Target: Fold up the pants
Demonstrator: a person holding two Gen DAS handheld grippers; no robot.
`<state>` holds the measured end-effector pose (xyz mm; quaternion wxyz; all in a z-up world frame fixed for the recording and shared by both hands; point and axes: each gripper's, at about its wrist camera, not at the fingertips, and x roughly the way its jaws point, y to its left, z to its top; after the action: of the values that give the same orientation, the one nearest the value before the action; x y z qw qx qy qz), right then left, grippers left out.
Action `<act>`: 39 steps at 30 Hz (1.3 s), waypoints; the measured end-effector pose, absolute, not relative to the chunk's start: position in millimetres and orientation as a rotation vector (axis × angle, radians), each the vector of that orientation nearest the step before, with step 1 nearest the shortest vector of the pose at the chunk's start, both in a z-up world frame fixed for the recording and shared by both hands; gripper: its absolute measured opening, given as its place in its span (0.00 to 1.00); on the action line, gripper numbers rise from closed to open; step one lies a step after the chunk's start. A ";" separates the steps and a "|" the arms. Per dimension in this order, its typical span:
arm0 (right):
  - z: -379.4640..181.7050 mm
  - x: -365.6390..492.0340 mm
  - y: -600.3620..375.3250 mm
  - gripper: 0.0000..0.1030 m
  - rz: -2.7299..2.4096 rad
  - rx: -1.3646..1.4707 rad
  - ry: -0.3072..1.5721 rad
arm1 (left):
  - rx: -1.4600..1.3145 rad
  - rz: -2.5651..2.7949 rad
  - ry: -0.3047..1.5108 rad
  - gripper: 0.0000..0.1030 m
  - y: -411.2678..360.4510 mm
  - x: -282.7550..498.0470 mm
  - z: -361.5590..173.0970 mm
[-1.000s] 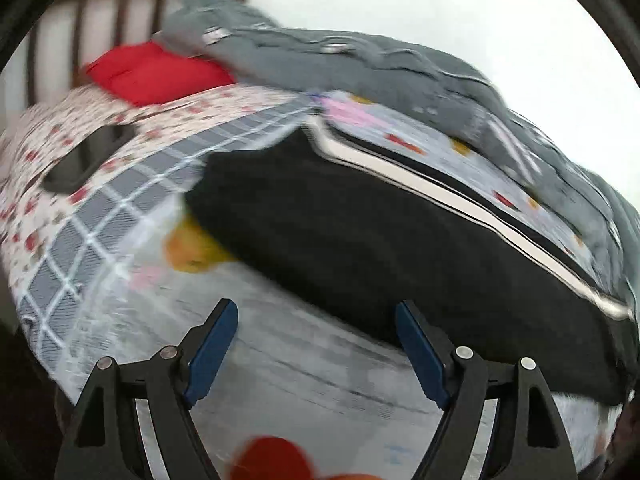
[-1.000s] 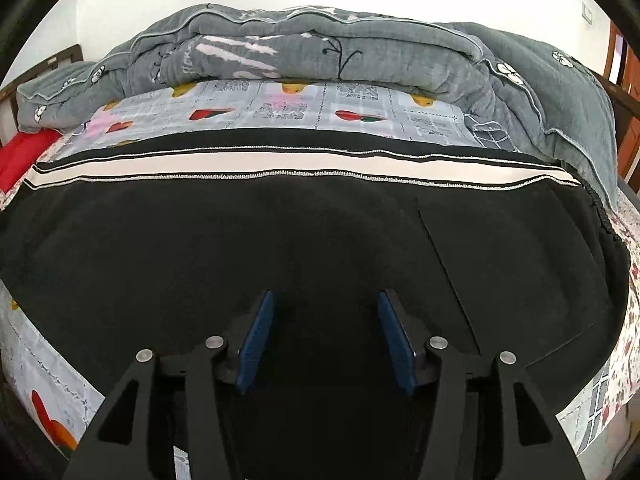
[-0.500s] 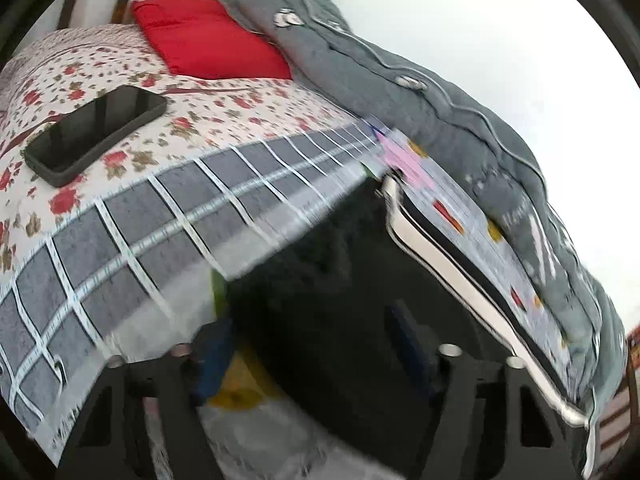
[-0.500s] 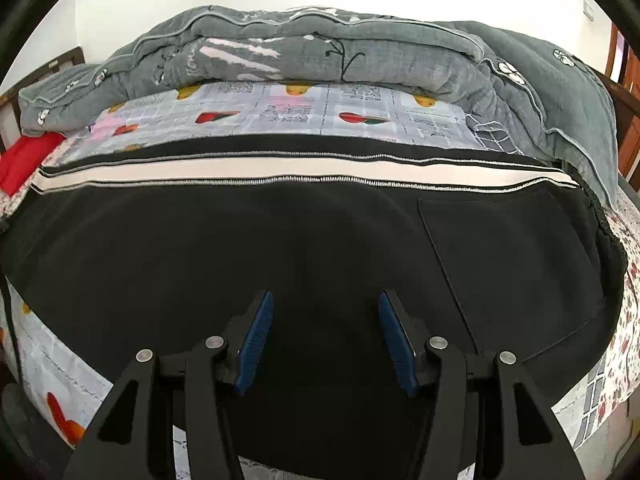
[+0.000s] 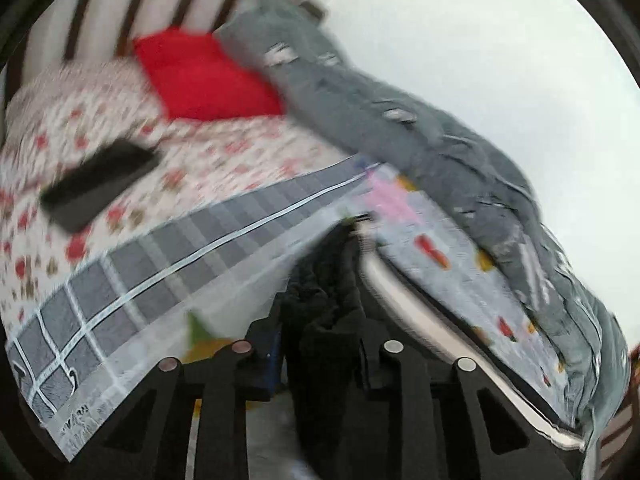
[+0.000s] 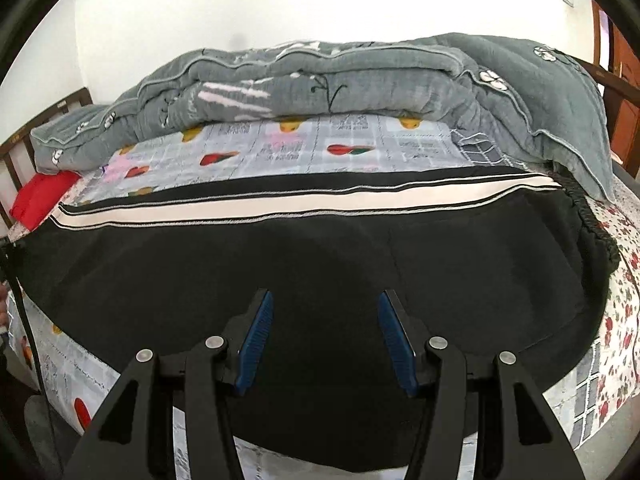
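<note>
Black pants with a white side stripe lie flat across the bed, waistband at the right. My right gripper is open and empty, fingers hovering over the pants' near edge. In the left wrist view, my left gripper is closed on a bunched end of the black pants, the leg end at the left of the bed. The view is blurred by motion.
A rolled grey quilt lies along the far side of the bed. A red pillow sits by the wooden headboard. A black phone lies on the floral sheet. The wall is behind the bed.
My left gripper moved onto the pants' leg end and closed from open onto the cloth. The right gripper barely moved and stays open.
</note>
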<state>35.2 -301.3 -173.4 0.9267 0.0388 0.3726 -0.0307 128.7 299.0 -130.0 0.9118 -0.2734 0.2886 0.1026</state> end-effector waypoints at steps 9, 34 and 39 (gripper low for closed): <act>-167.8 4.7 -366.4 0.53 -0.117 0.153 0.725 | -0.276 -0.122 0.549 0.22 95.7 128.4 -56.7; -170.1 -14.3 -368.9 0.53 -0.032 0.231 0.744 | -0.068 -0.587 0.689 0.74 -51.6 54.5 -153.6; -175.2 18.9 -330.0 0.53 0.090 0.277 0.761 | -0.036 -0.401 0.692 0.74 21.0 50.2 -168.0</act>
<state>18.9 -330.0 -175.2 0.9181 0.1349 0.3701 0.0439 50.2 21.0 -168.0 0.9209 -0.0176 0.3370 -0.1952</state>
